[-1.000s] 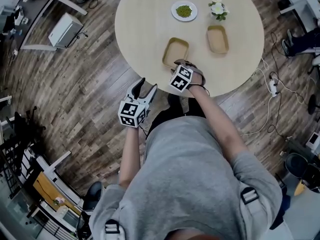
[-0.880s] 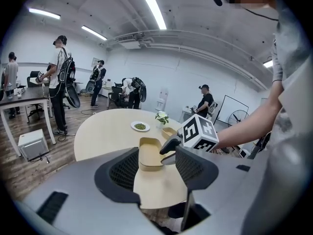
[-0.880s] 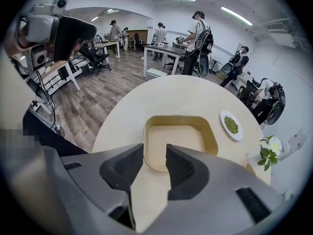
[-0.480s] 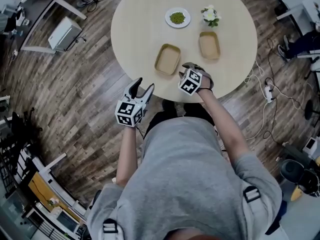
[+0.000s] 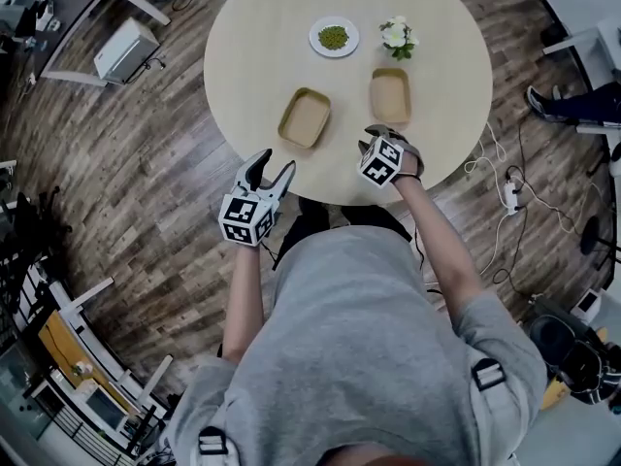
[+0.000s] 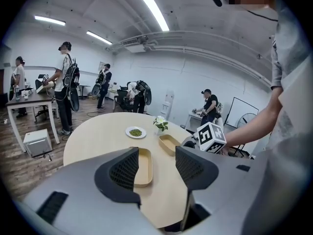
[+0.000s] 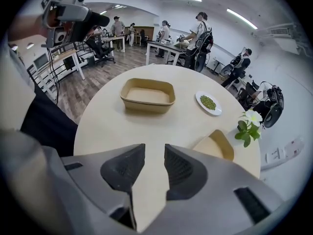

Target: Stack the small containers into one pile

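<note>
Two empty tan containers lie apart on the round table (image 5: 243,56): the left container (image 5: 305,117) and the right container (image 5: 390,96). My right gripper (image 5: 384,134) hovers over the table's near edge, just short of the right container (image 7: 215,147). Its jaws are closing with a narrow gap and nothing between them. The left container (image 7: 147,95) lies farther ahead in its view. My left gripper (image 5: 272,170) is open and empty, off the table's near edge and pointing at the left container (image 6: 143,166).
A white plate of green food (image 5: 333,37) and a small flower pot (image 5: 395,34) stand at the table's far side. Wooden floor surrounds the table, with a white box (image 5: 126,50) at the left and cables (image 5: 507,197) at the right. Several people stand at desks in the background.
My right gripper has moved right along the table's near edge, from in front of the left container to in front of the right one. The left gripper has stayed off the edge.
</note>
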The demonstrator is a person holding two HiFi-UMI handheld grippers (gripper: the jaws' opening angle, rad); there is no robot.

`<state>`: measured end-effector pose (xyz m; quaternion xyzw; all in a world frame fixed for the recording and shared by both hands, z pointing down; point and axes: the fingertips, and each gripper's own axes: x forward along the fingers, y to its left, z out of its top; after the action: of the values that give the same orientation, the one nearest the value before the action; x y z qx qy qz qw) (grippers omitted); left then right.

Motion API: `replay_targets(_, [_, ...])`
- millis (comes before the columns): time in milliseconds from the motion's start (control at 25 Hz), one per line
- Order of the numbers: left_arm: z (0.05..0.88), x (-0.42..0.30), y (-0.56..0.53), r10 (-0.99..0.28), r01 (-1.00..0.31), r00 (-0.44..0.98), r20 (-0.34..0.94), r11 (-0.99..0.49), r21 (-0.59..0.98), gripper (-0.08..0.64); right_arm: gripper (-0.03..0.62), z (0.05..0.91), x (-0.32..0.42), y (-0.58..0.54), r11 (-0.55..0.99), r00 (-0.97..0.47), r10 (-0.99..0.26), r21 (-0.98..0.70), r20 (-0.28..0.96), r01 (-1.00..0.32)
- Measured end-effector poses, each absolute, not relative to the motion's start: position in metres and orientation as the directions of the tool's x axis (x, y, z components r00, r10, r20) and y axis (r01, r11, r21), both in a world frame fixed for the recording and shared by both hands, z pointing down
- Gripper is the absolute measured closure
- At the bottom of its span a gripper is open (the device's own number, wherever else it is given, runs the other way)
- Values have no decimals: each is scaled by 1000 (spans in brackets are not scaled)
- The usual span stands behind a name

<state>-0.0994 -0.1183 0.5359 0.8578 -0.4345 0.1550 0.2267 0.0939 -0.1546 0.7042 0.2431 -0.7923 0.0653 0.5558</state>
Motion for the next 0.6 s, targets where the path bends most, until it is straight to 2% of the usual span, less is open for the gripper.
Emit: replay_targets(600, [542, -43, -98, -749, -892, 453, 483, -380, 247, 310, 470, 720, 178, -174, 923, -267, -311, 223, 912, -313])
